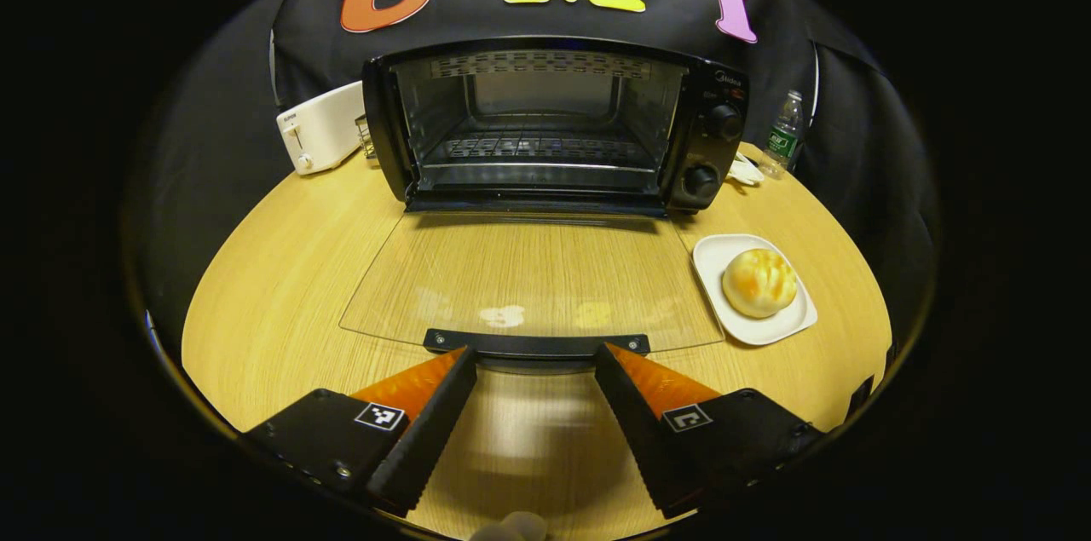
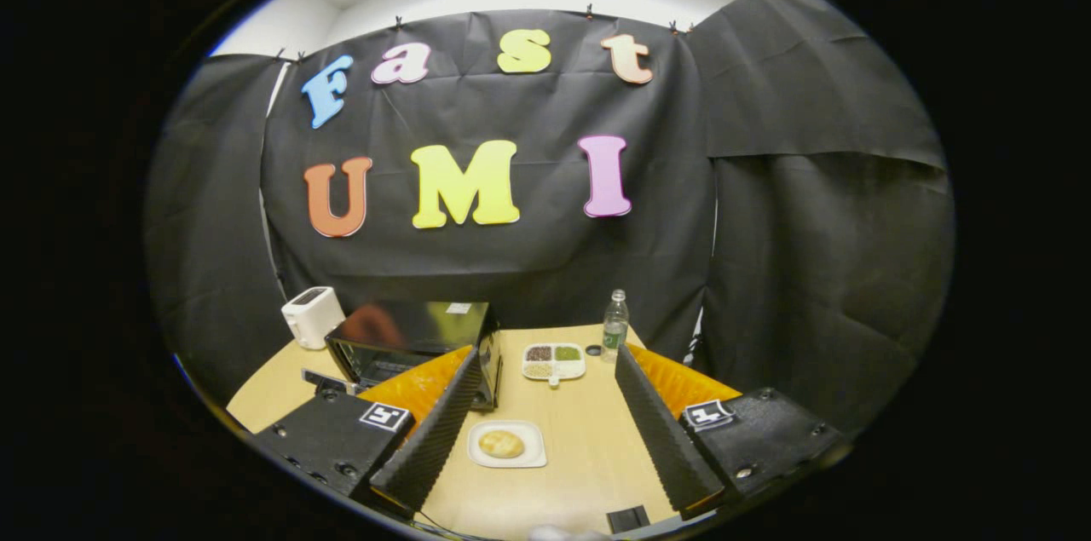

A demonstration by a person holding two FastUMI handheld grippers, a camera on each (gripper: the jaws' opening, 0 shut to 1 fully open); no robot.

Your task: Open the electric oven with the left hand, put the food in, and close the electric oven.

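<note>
The black electric oven stands at the back of the wooden table, its glass door folded down flat and the rack inside bare. My left gripper is open, its fingertips just short of the door's black handle, one on each side. A golden bun lies on a white plate right of the door. In the right gripper view, my right gripper hangs open high above the table, with the bun on its plate below between the fingers and the oven at left.
A white toaster stands left of the oven, a water bottle to its right. A divided white dish with grains sits behind the plate, and a small black object lies at the table's near edge.
</note>
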